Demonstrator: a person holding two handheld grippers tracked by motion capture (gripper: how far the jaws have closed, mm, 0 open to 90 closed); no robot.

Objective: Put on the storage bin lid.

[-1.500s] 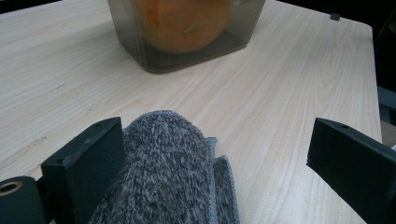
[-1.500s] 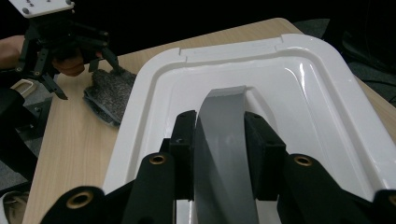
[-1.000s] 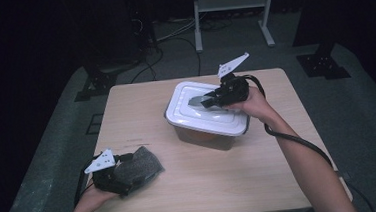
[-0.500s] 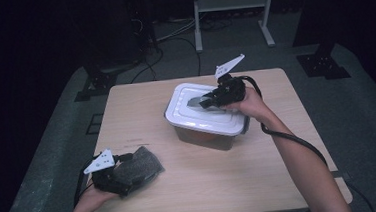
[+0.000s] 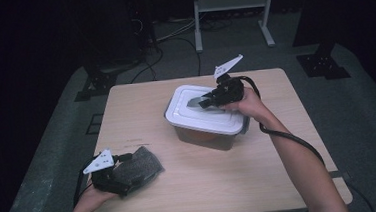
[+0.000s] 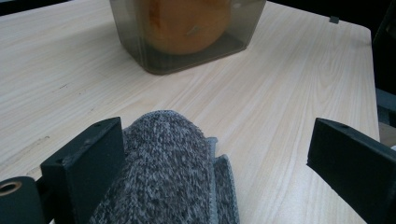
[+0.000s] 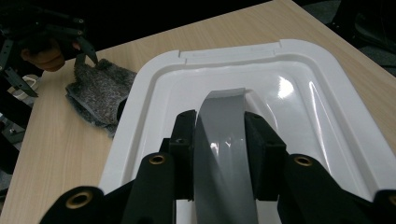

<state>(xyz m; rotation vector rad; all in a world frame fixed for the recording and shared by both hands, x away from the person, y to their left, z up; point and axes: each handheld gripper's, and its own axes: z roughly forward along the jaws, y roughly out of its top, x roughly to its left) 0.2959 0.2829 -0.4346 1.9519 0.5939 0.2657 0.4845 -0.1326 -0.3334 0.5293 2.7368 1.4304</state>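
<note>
A clear plastic box (image 5: 205, 135) with a white lid (image 5: 186, 111) stands mid-table, and something orange (image 6: 187, 23) shows through its wall. My right gripper (image 5: 207, 103) rests on the lid, shut on the lid's grey arched handle (image 7: 224, 140), whose strap runs between both pads. A grey knitted cloth (image 5: 140, 167) lies folded near the table's front left. My left gripper (image 6: 222, 140) stands open around it. The cloth (image 6: 168, 177) leans against one jaw and the other jaw stands well apart from it.
The light wooden table (image 5: 281, 179) has bare surface in front of and beside the box. A metal stand (image 5: 229, 3) and cables lie on the dark floor beyond the far edge. The right gripper's cable (image 5: 288, 139) trails along the person's forearm.
The right gripper has edged slightly left over the lid with the handle still in its grip. The left gripper and the cloth have stayed put.
</note>
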